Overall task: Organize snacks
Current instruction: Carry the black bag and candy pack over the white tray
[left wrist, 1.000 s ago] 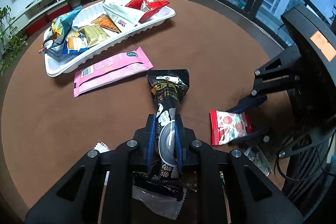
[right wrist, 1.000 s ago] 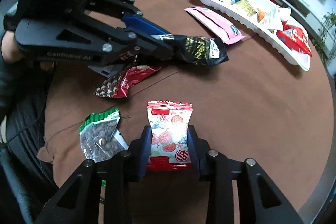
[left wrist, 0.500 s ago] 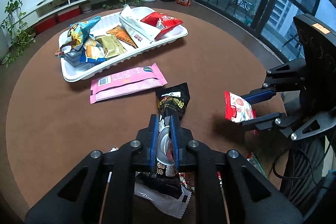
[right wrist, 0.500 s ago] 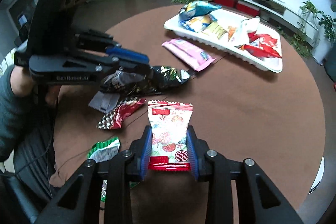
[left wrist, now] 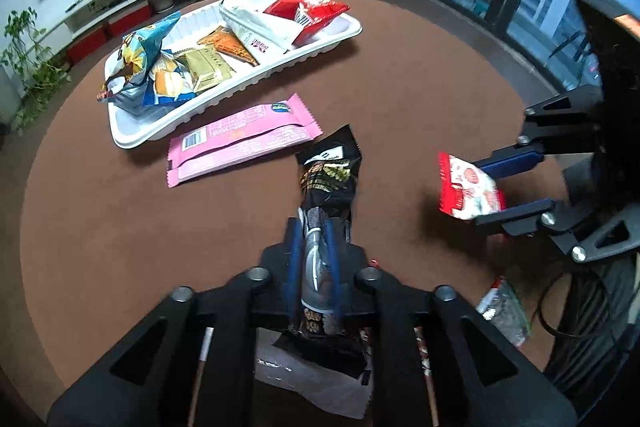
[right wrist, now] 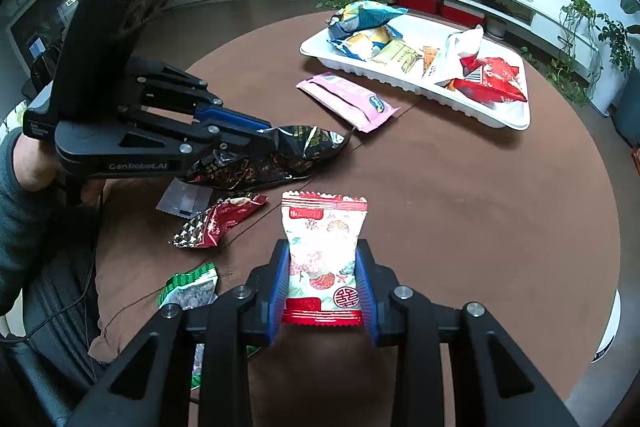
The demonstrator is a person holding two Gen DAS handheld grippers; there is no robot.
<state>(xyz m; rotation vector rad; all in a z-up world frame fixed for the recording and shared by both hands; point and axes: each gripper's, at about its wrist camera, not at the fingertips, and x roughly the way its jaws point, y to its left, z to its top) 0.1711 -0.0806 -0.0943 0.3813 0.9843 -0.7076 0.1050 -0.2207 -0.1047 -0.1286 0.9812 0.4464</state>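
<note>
Both of your grippers have risen off the desk (left wrist: pixel 400 83) since a second ago, each carrying its packet clear of the surface. Your left gripper (left wrist: pixel 314 239) has its jaws closed nearly flat on the black snack bag (left wrist: pixel 330 173), gripping it around the middle so the front half sticks out ahead toward the white tray (left wrist: pixel 352 27). Your right gripper (right wrist: pixel 322 263) has its jaws closed partway across the width of the red-and-white candy packet (right wrist: pixel 322 251), which stands upright between them. From the tray, the pink packet (left wrist: pixel 240 139) lies just beside the near rim, and the black bag is next out, its long axis aimed at the tray. Your left gripper looks nearer to the tray, so it probably delivers first, over the pink packet.
</note>
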